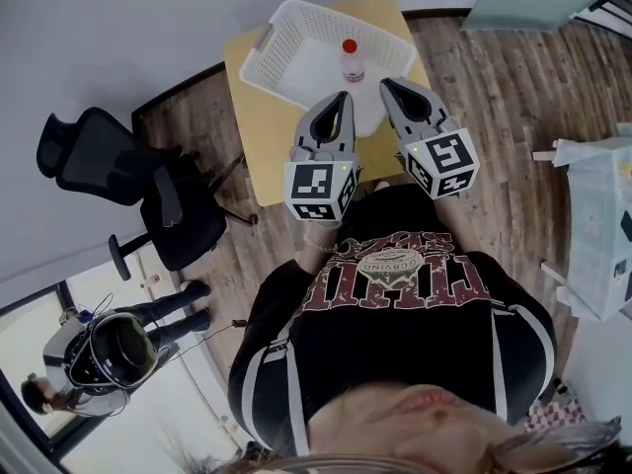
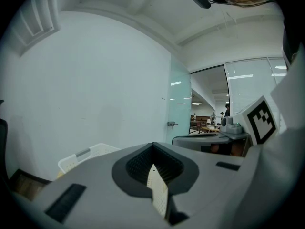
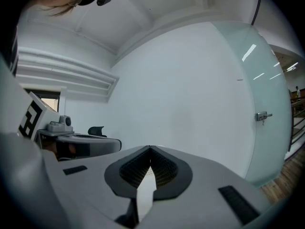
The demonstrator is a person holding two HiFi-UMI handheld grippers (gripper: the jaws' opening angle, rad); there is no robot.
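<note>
White basket (image 1: 296, 13) holding bottle (image 1: 351, 62) (red cap), left gripper (image 1: 343, 97) and right gripper (image 1: 386, 84) pinched together

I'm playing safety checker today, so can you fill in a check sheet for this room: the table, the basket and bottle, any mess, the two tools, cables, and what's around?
surface: yellow table, partly covered by the basket.
job's things: white basket on the table; bottle with a red cap standing in it.
clutter: nothing seen.
grippers: left tool and right tool both shut and empty, held side by side above the basket's near edge.
cables: nothing seen.
surroundings: wooden floor; black office chair left of the table; a person standing at lower left; white furniture at the right edge.
</note>
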